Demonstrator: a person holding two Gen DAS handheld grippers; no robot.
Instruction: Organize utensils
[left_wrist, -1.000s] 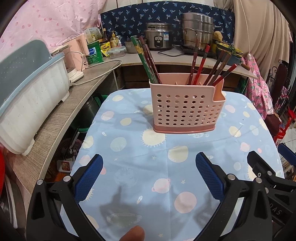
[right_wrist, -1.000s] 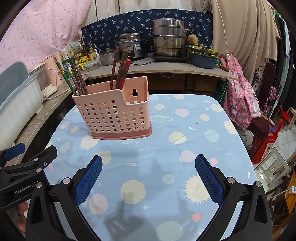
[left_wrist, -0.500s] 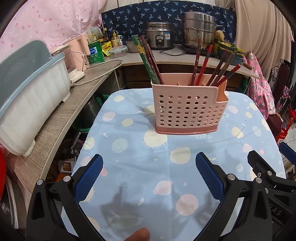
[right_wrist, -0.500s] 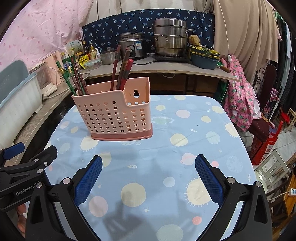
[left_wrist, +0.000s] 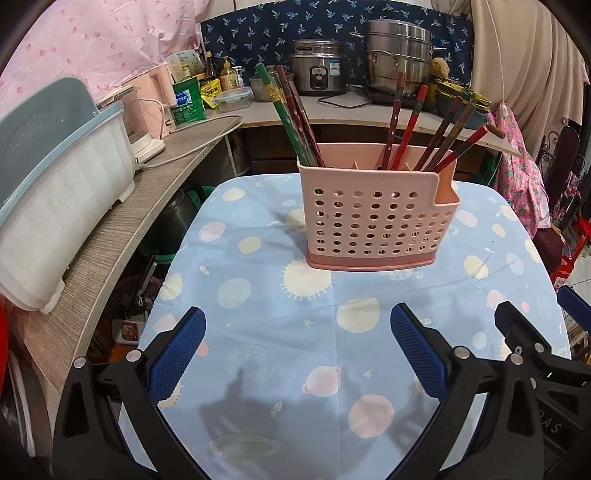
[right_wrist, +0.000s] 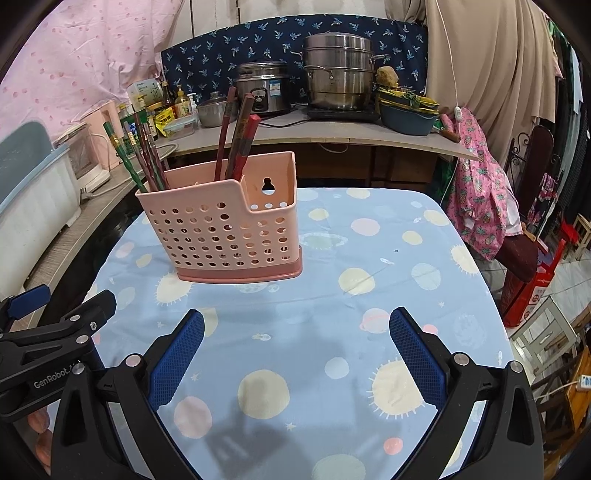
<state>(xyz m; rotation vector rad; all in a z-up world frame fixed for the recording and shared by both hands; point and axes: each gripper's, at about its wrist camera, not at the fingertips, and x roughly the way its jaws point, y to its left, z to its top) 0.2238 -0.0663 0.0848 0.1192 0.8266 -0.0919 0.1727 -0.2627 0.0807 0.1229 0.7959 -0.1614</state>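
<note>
A pink perforated utensil holder (left_wrist: 376, 218) (right_wrist: 225, 229) stands upright on a table with a blue planet-print cloth (left_wrist: 295, 354) (right_wrist: 332, 280). Green and dark red chopsticks (left_wrist: 291, 118) (right_wrist: 142, 155) lean in its left compartment; several red and brown chopsticks (left_wrist: 424, 129) (right_wrist: 240, 136) lean in the middle one. My left gripper (left_wrist: 297, 349) is open with nothing between its blue pads, well short of the holder. My right gripper (right_wrist: 295, 349) is also open and holds nothing, with the holder ahead to its left. Each view shows the other gripper at its edge.
A wooden counter (left_wrist: 110, 236) runs along the left with a white and blue dish rack (left_wrist: 55, 192). The back counter carries a rice cooker (right_wrist: 262, 88), a steel steamer pot (right_wrist: 340, 70) and bottles. Chairs and a red box (right_wrist: 532, 291) stand to the right.
Both cameras have drawn slightly back and the holder sits a little lower in view. The fingertip at the bottom of the left view is gone. Both grippers stay open.
</note>
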